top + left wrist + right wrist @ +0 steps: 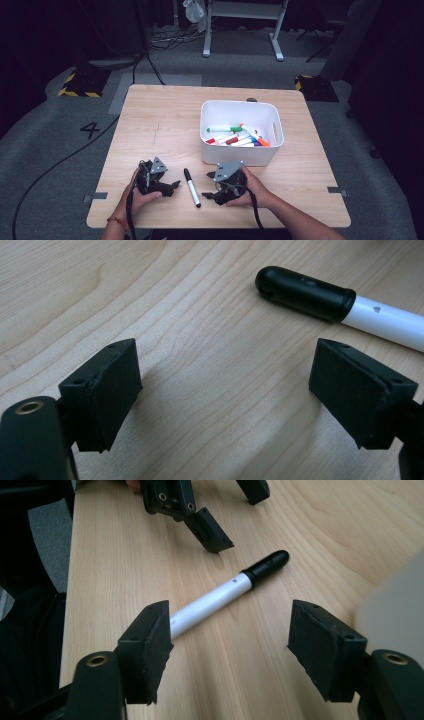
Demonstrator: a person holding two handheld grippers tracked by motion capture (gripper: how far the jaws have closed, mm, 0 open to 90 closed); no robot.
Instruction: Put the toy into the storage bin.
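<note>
Lying on the wooden surface (pixel 150 120) in the high view, a black-capped white marker (pixel 191 187) sits between two grippers; the left gripper (pixel 169 188) rests at the marker's nine o'clock, the right gripper (pixel 210 196) at its three o'clock, each held in a hand; a white bin (pixel 241 155) of coloured markers (pixel 237 136) stands at the marker's one o'clock, near it.

Seen in the left gripper view, the left gripper's fingers (pixel 105 390) stand released and wide over bare wood; the marker's cap end lies at one o'clock, beyond them, untouched.

Seen in the right gripper view, the right gripper's fingers (pixel 150 647) stand released too; the marker's white barrel runs from the left finger toward one o'clock; whether the finger touches it I cannot tell; the left gripper shows at twelve o'clock.
</note>
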